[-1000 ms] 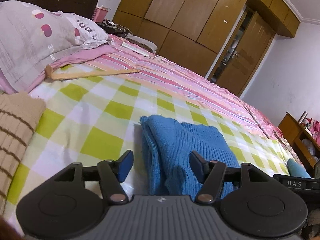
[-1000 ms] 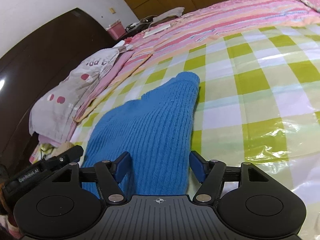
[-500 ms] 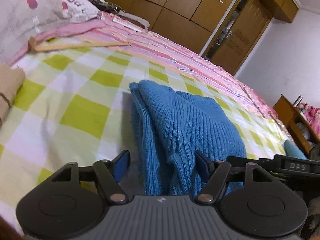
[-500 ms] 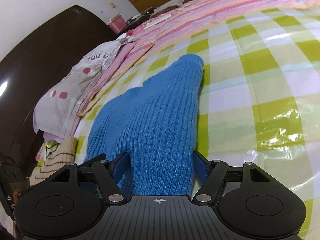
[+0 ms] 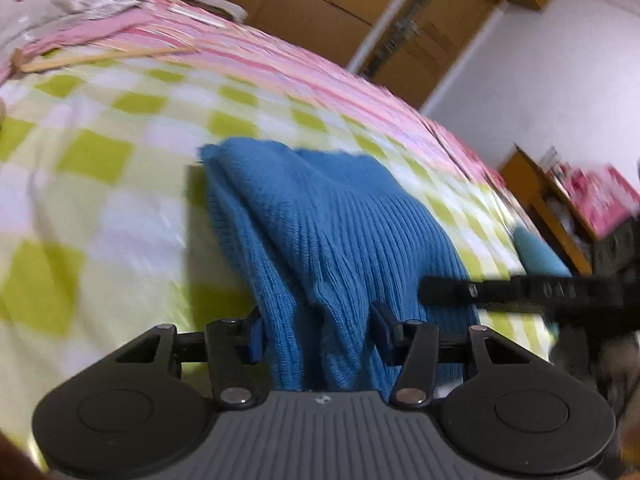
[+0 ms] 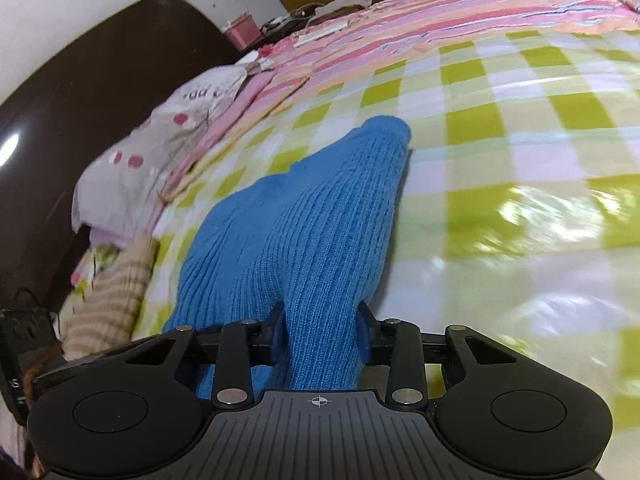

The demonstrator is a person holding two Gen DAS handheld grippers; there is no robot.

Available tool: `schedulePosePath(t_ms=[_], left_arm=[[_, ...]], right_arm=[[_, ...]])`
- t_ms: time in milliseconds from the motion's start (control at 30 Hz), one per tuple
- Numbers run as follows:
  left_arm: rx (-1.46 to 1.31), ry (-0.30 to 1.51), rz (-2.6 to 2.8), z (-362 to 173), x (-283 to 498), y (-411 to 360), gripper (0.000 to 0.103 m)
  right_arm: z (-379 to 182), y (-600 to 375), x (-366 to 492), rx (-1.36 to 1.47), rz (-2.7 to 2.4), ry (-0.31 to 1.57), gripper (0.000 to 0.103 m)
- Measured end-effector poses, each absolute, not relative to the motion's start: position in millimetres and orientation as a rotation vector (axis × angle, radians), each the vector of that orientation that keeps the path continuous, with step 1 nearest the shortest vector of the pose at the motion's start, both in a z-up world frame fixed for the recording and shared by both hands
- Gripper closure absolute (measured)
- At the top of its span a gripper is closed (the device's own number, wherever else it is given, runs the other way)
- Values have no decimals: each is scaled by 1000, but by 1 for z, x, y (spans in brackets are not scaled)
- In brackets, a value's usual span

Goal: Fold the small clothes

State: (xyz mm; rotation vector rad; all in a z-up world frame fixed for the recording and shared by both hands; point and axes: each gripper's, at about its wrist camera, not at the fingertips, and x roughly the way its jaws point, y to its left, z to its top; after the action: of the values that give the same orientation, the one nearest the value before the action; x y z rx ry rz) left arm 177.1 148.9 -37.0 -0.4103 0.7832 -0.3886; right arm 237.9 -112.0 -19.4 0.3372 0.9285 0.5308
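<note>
A blue ribbed knit garment (image 5: 320, 216) lies folded on the green and white checked bed cover (image 5: 100, 200). It also shows in the right wrist view (image 6: 304, 216). My left gripper (image 5: 318, 326) has its jaws closed in on the garment's near edge, with folds of knit bunched between them. My right gripper (image 6: 322, 326) is shut on the other near end of the same garment, and the cloth rises up between its fingers. The right gripper's body (image 5: 520, 292) shows at the right of the left wrist view.
A grey pillow with pink spots (image 6: 160, 148) and a wooden stick (image 5: 100, 56) lie near the dark headboard (image 6: 80, 92). A beige striped garment (image 6: 108, 296) lies at the left. A pink striped blanket (image 6: 460, 12), wooden wardrobes (image 5: 320, 4) and a side table (image 5: 560, 200) lie beyond.
Both grippers have moved forward onto the blue garment's near edge and their jaws have closed in on it. The cloth now bunches up between the fingers.
</note>
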Motion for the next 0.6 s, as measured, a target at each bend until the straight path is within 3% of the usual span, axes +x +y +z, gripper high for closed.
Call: schedulePosePath(t_ms=[300,600], left_arm=[[-275,823,-321,-26,146,117,48],[-204,665,-210,10,159,115,48]], right_arm=[[-15,-151,191,285,476,903,65],[15,-152,198,281,454,749,65]])
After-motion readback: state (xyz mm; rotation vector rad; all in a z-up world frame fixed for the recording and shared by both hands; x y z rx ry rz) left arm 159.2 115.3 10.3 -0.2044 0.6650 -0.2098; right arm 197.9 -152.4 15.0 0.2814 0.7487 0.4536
